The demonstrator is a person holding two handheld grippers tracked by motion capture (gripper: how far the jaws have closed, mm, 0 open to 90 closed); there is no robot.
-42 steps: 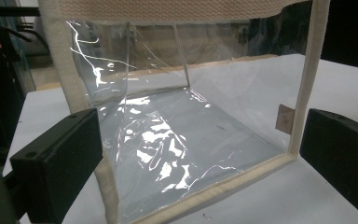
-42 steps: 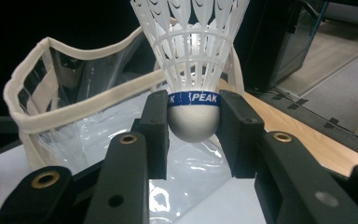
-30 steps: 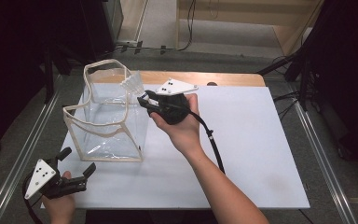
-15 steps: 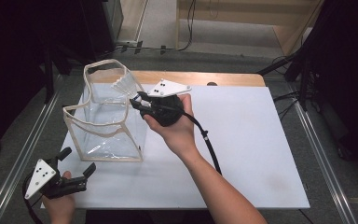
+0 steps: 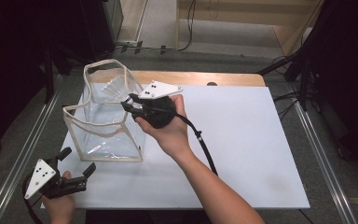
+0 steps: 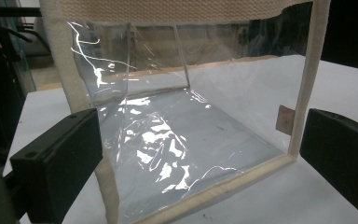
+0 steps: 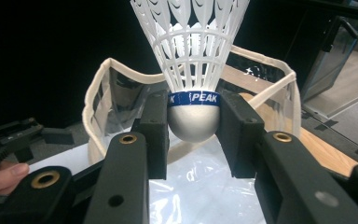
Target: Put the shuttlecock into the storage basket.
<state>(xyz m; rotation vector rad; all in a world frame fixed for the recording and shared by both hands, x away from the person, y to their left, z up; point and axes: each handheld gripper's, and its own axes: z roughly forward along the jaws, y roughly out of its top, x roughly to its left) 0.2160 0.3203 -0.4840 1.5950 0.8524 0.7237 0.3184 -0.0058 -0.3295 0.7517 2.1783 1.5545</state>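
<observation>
Right gripper [image 5: 131, 103] has edged a bit to the left since the earlier frames, now sitting at the rim of the clear bag [image 5: 103, 126], w/ its grey plate tipped up again as it was a second ago. Left gripper [image 5: 77, 164] hasn't shifted; same spot at the near left corner of the table [image 5: 242, 154].

Right jaws are clamped on a shuttlecock [image 7: 193, 70]: both pads press the rounded white cork base, one per side, just under the blue band. White plastic skirt points away from the gripper, fanning out over the bag's open top. In the high view the skirt [image 5: 114, 88] shows through the bag's clear wall, near the upper right side of the rim.

Bag stands upright on the white table, mouth open, cream fabric trim along edges & rim. Rim sags unevenly.

Left jaws are spread wide, nothing between the pads. They point at the bag's near lower corner [image 6: 289, 156] from close by, not touching it. Left hand [image 5: 60, 205] holds that gripper low at the table edge, well apart from the right hand [image 5: 168, 133].
</observation>
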